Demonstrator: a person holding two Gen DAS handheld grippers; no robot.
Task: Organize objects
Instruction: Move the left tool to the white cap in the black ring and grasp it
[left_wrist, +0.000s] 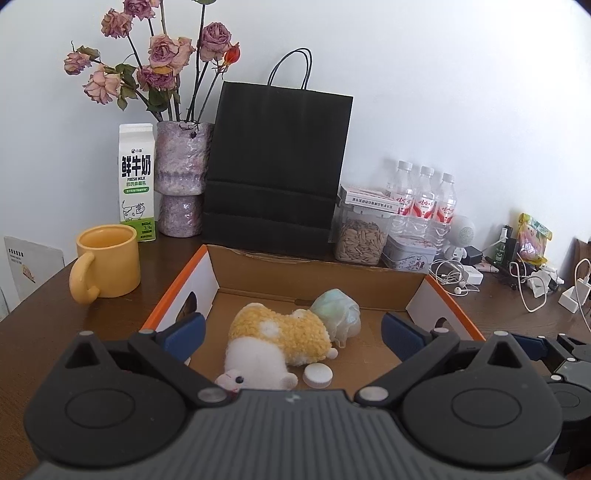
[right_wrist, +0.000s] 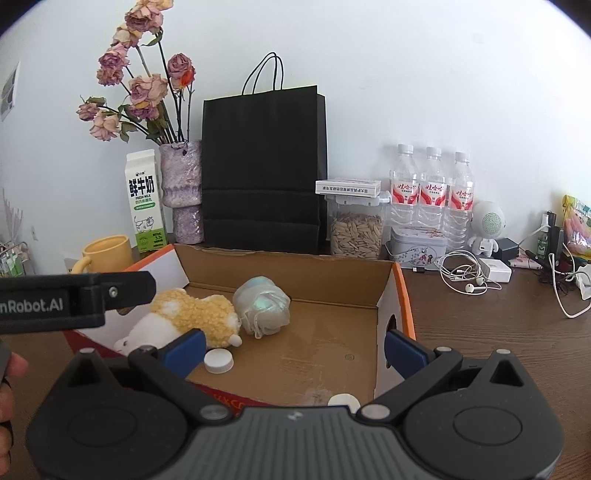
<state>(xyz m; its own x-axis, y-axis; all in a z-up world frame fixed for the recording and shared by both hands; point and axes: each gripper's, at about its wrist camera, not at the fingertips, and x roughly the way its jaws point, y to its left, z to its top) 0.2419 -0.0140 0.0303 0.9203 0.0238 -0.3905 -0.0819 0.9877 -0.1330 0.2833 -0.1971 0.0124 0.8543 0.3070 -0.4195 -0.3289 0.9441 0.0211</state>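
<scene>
Both the left gripper (left_wrist: 291, 328) and right gripper (right_wrist: 293, 349) hang wide-jawed and empty over the cardboard box (right_wrist: 325, 275), where the plush toy (left_wrist: 280, 339) lies near left. Retreat upward, clearing the walls.

Matt card, fuzzy cloth, glossy glaze on dark wood

The cardboard box (left_wrist: 314, 273) at 6 o'clock is raw brown matt card inside, with a smooth white and orange outer face. In it the plush toy (left_wrist: 280, 339) is nubbly yellow and white cloth; the crinkled bundle (left_wrist: 338, 314) at its 2 o'clock looks like pearly film. The bottle cap (left_wrist: 317, 374) is smooth white plastic. The yellow mug (left_wrist: 110, 266) at 9 o'clock is glossy ceramic. The table (left_wrist: 48, 332) is dark grained wood, and the black bag (left_wrist: 277, 166) at 12 o'clock is matt paper.
</scene>
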